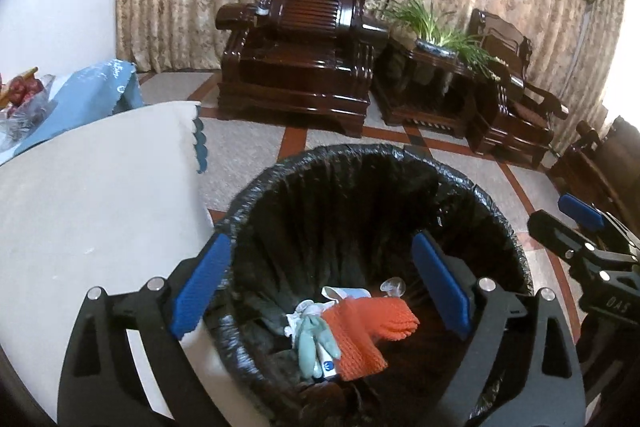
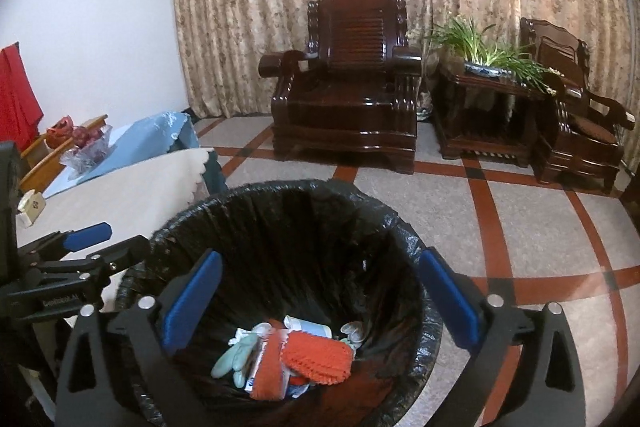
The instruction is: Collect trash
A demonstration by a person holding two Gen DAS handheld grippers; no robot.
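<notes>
Tongs: left gripper [image 1: 320, 287] and right gripper [image 2: 320, 297] both gape wide, empty.
Bin: lined trash bin [image 1: 400, 157] directly beneath both.
Trash: orange knit cloth [image 1: 360, 327] below, between the fingers.

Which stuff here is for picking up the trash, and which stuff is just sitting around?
For the job:
- round bin lined with a black plastic bag
- orange knitted cloth
- pale green rubber glove
- left gripper, open
- right gripper, open

Just sitting around:
- dark carved wooden armchair
- green potted plant
- clear glass fruit bowl

bin mouth [image 2: 280, 195] open above, table [image 1: 100, 187] crowding its left
</notes>
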